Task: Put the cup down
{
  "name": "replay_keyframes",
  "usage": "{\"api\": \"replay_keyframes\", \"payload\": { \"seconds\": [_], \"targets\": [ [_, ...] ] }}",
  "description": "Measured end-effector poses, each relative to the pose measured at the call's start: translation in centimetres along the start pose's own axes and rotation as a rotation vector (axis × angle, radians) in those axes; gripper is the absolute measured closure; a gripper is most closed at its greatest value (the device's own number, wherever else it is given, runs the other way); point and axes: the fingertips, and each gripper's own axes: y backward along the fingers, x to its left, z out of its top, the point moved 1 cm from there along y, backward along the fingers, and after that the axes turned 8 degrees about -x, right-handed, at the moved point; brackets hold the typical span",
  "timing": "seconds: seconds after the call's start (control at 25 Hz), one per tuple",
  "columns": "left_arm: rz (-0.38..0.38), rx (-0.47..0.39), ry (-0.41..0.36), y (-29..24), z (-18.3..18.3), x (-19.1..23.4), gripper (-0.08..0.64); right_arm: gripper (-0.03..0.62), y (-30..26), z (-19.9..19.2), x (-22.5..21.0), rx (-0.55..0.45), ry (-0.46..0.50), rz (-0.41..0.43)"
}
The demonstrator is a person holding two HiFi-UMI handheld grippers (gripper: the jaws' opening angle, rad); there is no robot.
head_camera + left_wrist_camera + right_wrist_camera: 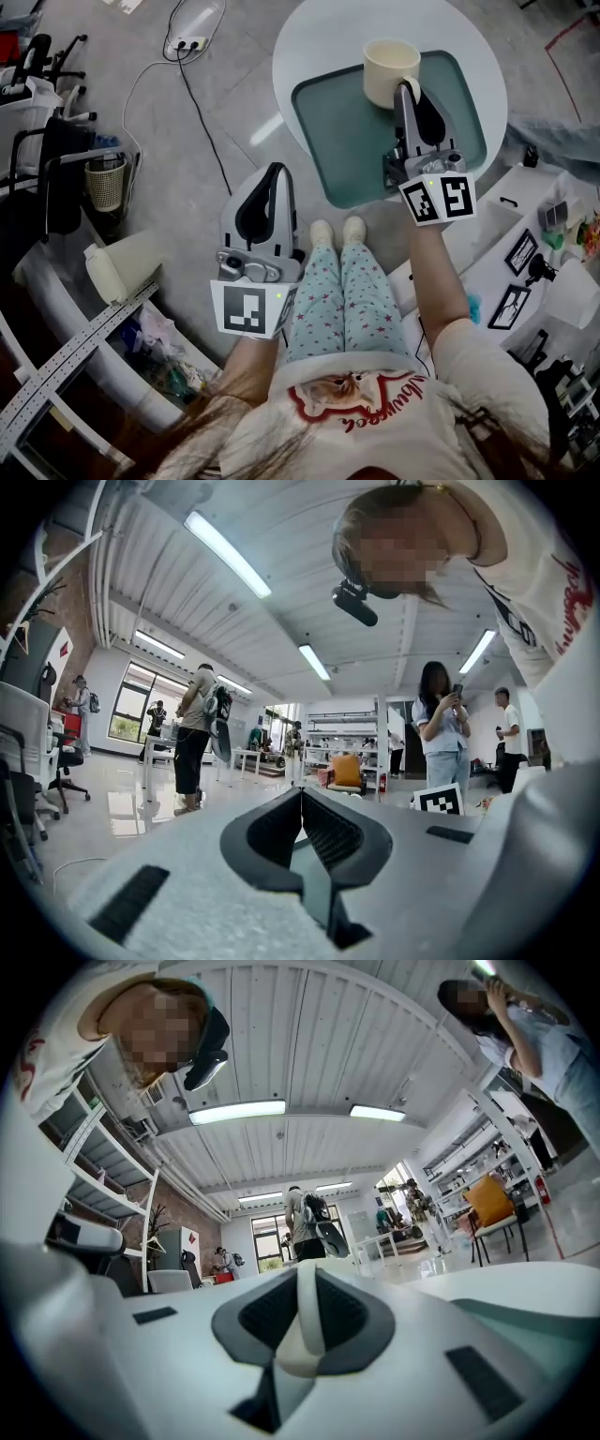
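A cream cup (388, 70) is upright at the far edge of the teal tray (356, 150) on the round white table (309, 42). I cannot tell whether its base rests on the tray. My right gripper (405, 87) reaches in from the near side and is shut on the cup's side. In the right gripper view a cream strip of the cup (307, 1335) sits clamped between the dark jaws of the right gripper (307, 1274). My left gripper (277, 171) hangs off the table over the floor by the person's knees. In its own view the left gripper (302, 799) is shut with nothing in it.
A power strip (186, 43) with a cable lies on the floor at far left. A basket (105, 184) and chairs stand left. Shelves with picture frames (520, 251) crowd the right side. Several people stand farther off in the room (195, 738).
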Motion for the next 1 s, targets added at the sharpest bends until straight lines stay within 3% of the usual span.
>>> {"api": "replay_keyframes", "payload": {
  "seconds": [0.4,1.0],
  "targets": [
    [0.01,-0.014,-0.003,-0.4,0.1,0.5,0.546,0.535,-0.7,-2.0,-0.6,0.07,-0.023,-0.011],
    [-0.009,-0.014,0.001,-1.0,1.1,0.6,0.546,0.535,0.2,-1.3,0.1,0.097,-0.037,-0.047]
  ]
}}
